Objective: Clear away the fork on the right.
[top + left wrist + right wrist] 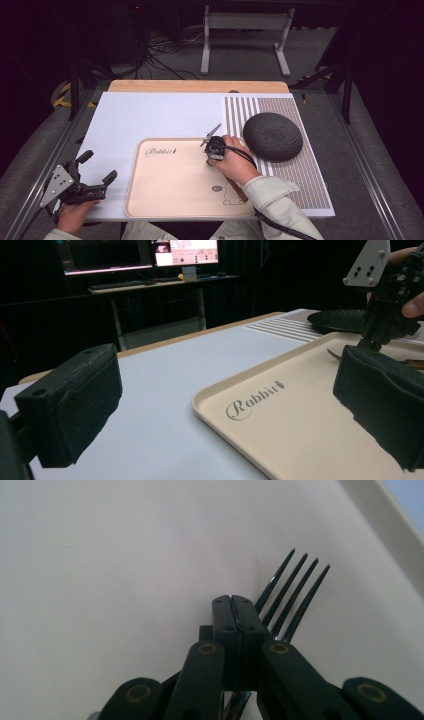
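A: Where is the fork (292, 592)?
B: Over the tray (165, 200), pinched in the fully closed right hand-held gripper (239, 611); left hand-held gripper (98, 166) gapes empty.
A: Handling?
B: Probably light, stiff, slippery; grip the neck.

1 fork (292, 592), 1 tray (165, 200), 1 dark round mat (273, 136), 2 claws.

1. Cream tray (170, 200), script lettering and a small cartoon printed on it.
2. Black fork (292, 597).
3. Dark grey round mat (272, 136) (knobbly weave).
4. White table mat (150, 115), striped on its right part.
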`<state>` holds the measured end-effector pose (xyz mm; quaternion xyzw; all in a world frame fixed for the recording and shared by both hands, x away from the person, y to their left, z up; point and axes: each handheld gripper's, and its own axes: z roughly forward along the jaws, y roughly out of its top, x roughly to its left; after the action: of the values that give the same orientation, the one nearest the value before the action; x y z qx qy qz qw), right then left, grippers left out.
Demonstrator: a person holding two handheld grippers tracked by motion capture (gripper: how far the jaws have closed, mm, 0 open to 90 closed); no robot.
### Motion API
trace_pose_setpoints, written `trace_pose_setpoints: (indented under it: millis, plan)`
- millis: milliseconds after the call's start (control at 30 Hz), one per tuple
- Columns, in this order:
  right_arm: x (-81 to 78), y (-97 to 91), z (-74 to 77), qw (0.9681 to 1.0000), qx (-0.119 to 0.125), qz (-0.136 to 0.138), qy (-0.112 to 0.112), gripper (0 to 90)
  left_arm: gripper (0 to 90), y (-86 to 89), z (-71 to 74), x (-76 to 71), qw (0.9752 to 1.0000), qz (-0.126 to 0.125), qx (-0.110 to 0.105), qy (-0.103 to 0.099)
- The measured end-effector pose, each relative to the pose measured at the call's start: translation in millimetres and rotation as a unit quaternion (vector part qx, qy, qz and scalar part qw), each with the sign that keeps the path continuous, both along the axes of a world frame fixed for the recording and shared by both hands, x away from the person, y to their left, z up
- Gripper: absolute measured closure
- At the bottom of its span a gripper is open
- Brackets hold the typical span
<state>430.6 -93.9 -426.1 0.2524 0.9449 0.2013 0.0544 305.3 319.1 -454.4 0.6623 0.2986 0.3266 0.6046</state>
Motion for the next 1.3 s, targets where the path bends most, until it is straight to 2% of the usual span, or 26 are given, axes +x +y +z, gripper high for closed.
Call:
trace_pose_setpoints:
  millis: [167, 633, 967, 1300]
  plan:
    - [4.9, -9.1, 0.7, 0.9996, -0.009, -0.024, -0.013, 90.0, 0.0, -0.2, -0.1, 0.4, 1.0000, -0.002, 0.002, -0.001]
    - [13.2, -31.2, 1.9, 0.9967, -0.015, -0.078, -0.019, 90.0, 0.0, -0.3, -0.5, 0.3, 1.0000, -0.001, 0.001, 0.002]
    - [17.2, -51.6, 2.5, 0.9922, -0.017, -0.122, -0.022, 90.0, 0.0, -0.9, -0.5, 0.2, 1.0000, -0.003, 0.001, 0.002]
    - [17.6, -58.6, 2.6, 0.9892, -0.017, -0.144, -0.021, 90.0, 0.0, -1.0, -0.4, 0.3, 1.0000, -0.003, 0.001, 0.002]
